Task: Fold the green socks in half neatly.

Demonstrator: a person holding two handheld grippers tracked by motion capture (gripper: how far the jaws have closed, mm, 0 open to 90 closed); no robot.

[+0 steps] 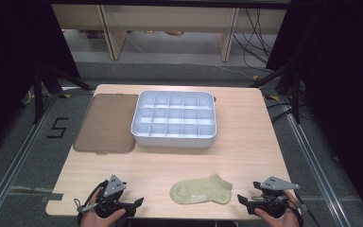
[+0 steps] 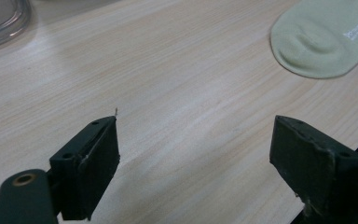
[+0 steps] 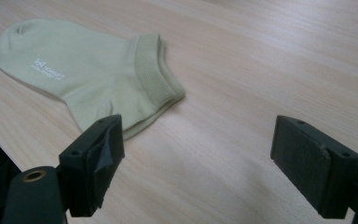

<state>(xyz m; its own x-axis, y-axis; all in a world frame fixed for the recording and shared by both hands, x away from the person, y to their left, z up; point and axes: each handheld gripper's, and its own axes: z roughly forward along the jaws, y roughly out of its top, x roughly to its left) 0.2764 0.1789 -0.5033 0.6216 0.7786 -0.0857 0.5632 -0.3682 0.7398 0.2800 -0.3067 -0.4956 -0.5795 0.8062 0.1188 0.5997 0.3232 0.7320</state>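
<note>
A: Quick status, L to R?

B: Far left on the table (image 1: 246, 156) there's a brown lid (image 1: 106, 123), lying flat beside the white divided box (image 1: 174, 119). Box is open, every compartment I can see is bare.

A: Left gripper?

B: Left gripper (image 1: 137, 202) sits at the near left edge, jaws spread wide, nothing btwn them. In the left gripper view it's bare wood under the jaws, sock toe off to the far right.

A: And the sock?

B: Pale green sock (image 1: 202, 190) lies flat near the near edge, btwn the two grippers, well apart from the box. Toe points left, cuff right.

A: Right gripper?

B: Right gripper (image 1: 241, 198) at the near right, jaws also spread, holding nothing. It's just beside the cuff, not touching as far as I can tell. In the right gripper view the cuff (image 3: 151, 70) lies just ahead of its jaws.

A: So progress?

B: Nothing done yet, imo. Sock's untouched, box has no sock in it. Left to do: grab it, prob fold or roll, carry it far to a compartment. Lid maybe goes on after, can't say.
</note>
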